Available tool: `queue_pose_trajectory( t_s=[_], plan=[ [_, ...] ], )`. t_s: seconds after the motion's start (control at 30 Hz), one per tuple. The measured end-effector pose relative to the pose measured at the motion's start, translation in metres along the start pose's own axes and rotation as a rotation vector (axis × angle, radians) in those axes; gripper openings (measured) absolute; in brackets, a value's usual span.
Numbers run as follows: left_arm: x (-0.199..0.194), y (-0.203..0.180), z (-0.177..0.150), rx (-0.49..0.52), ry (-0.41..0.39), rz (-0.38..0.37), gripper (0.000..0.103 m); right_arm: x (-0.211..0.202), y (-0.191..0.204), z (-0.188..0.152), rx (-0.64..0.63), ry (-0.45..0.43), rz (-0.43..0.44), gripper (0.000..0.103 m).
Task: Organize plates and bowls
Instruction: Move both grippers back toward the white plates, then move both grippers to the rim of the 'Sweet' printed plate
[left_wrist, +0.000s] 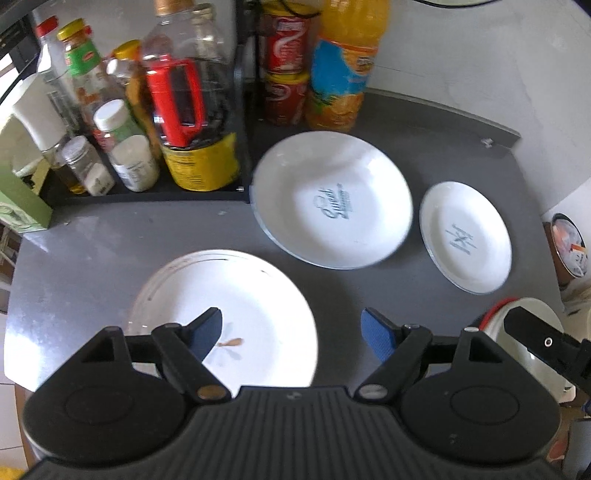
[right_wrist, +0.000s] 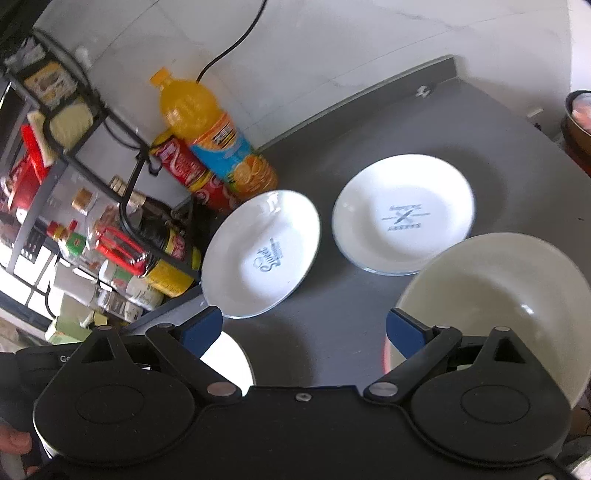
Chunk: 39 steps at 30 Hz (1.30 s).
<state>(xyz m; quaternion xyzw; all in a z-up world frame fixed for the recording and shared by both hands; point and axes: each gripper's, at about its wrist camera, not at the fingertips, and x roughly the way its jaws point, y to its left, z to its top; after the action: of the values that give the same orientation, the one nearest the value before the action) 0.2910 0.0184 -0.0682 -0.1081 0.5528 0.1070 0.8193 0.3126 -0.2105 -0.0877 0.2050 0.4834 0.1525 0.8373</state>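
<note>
Glossy white glazed plates (left_wrist: 332, 199) on a matt grey countertop (left_wrist: 96, 251) — clear plastic bottles (left_wrist: 188, 74) upper left.

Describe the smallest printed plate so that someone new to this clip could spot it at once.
Start at the tall orange juice bottle by the back wall of the grey counter. In front of it lies a large white plate with a script logo; the wanted small plate sits just to its right. It is smaller and carries a crossed emblem.
</note>
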Motion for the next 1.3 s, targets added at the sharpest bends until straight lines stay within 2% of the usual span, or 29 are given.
queue_pose_trajectory(
  t_s=[0.5,0.73,0.93,1.3],
  plan=[
    [0.004,0.068,-0.006,-0.008,0.01,0.023,0.081,0.03,0.057,-0.025,-0.213,0.077,-0.019,0.096],
    [0.011,0.093,-0.012,-0.001,0.012,0.01,0.081,0.046,0.068,-0.036,-0.263,0.057,-0.056,0.095],
    [0.011,0.109,-0.007,0.019,-0.038,0.017,0.081,0.065,0.075,-0.046,-0.306,0.044,-0.094,0.093],
    [0.04,0.119,0.018,0.148,-0.076,-0.032,0.08,0.092,0.073,-0.049,-0.234,-0.001,-0.143,0.079]
  ],
)
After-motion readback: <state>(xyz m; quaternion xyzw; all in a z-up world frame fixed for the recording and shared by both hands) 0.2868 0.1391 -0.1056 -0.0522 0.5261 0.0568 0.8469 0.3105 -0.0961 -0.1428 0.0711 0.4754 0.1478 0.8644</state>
